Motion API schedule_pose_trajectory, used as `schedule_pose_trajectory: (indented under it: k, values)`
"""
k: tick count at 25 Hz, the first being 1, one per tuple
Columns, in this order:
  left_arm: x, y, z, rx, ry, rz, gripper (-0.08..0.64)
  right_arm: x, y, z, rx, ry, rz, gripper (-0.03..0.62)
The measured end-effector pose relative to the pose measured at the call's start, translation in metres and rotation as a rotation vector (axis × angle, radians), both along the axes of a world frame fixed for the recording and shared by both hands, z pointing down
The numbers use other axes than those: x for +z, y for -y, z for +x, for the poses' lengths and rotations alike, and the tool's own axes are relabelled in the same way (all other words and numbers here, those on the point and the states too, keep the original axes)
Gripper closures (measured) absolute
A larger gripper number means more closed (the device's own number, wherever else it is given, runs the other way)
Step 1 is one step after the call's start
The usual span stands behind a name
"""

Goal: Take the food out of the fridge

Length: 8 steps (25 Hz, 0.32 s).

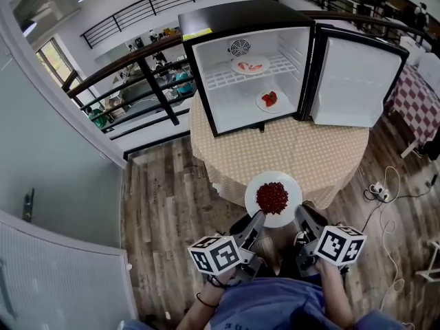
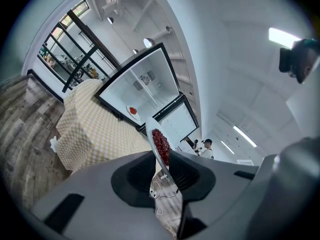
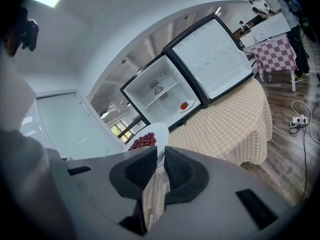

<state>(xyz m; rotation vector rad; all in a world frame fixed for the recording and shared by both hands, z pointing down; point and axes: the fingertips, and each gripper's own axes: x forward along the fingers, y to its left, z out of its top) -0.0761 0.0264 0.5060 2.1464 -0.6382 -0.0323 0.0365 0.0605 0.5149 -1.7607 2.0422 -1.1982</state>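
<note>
Plate (image 1: 292,188) looks smooth, glossy and white, ceramic or plastic, can't tell which. The tablecloth (image 1: 309,150) is matt checked cloth and the floor (image 1: 165,218) is grainy wood-look planks with a dull sheen. Fridge (image 1: 240,16) is glossy black outside and smooth white plastic inside with a white-coated wire shelf (image 1: 220,78), and the railing (image 1: 157,88) far left looks like black painted metal. Left gripper (image 2: 161,154) and right gripper (image 3: 160,151) are both matt grey plastic, with black pads (image 3: 182,171) that have a fine rough texture, kinda rubbery looking.
</note>
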Motion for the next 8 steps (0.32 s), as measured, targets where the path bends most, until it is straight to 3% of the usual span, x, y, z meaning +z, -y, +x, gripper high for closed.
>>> schedule_pose_trajectory:
  k: [8]
  values:
    - [-0.0026, 0.0058, -0.0016, -0.007, -0.010, 0.006, 0.471, -0.0061, 0.0067, -0.0035, -0.007, -0.008, 0.005, 0.538]
